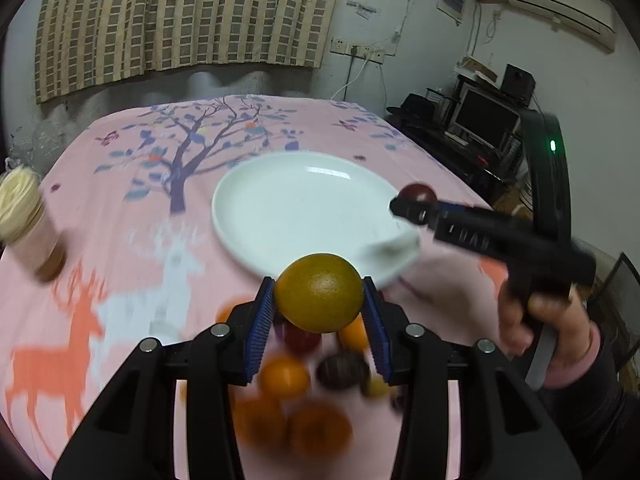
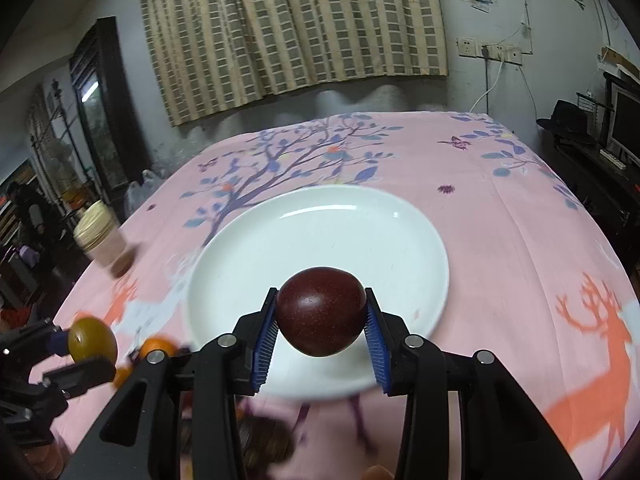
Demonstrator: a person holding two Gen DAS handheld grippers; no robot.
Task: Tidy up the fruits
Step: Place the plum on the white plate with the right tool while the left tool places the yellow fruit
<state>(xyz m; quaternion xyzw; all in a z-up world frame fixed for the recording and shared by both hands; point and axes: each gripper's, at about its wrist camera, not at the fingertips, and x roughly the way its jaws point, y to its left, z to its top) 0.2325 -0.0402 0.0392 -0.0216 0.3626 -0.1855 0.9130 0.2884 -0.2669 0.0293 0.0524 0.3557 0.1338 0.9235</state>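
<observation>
My left gripper [image 1: 319,296] is shut on a greenish-yellow orange [image 1: 319,292] and holds it above the near rim of a white plate [image 1: 288,208]. Below it lies a blurred pile of oranges [image 1: 284,376] and dark plums [image 1: 342,370] on the pink cloth. My right gripper [image 2: 321,318] is shut on a dark red plum [image 2: 321,310] over the near part of the white plate [image 2: 320,232]. The right gripper also shows in the left wrist view [image 1: 412,204] at the plate's right rim, with the plum [image 1: 418,192]. The left gripper's orange [image 2: 92,340] shows at the left in the right wrist view.
A jar with a cream lid [image 1: 24,224] stands at the table's left edge; it also shows in the right wrist view [image 2: 102,236]. The table carries a pink cloth with tree and deer prints [image 2: 520,240]. A desk with a monitor [image 1: 486,120] stands to the right.
</observation>
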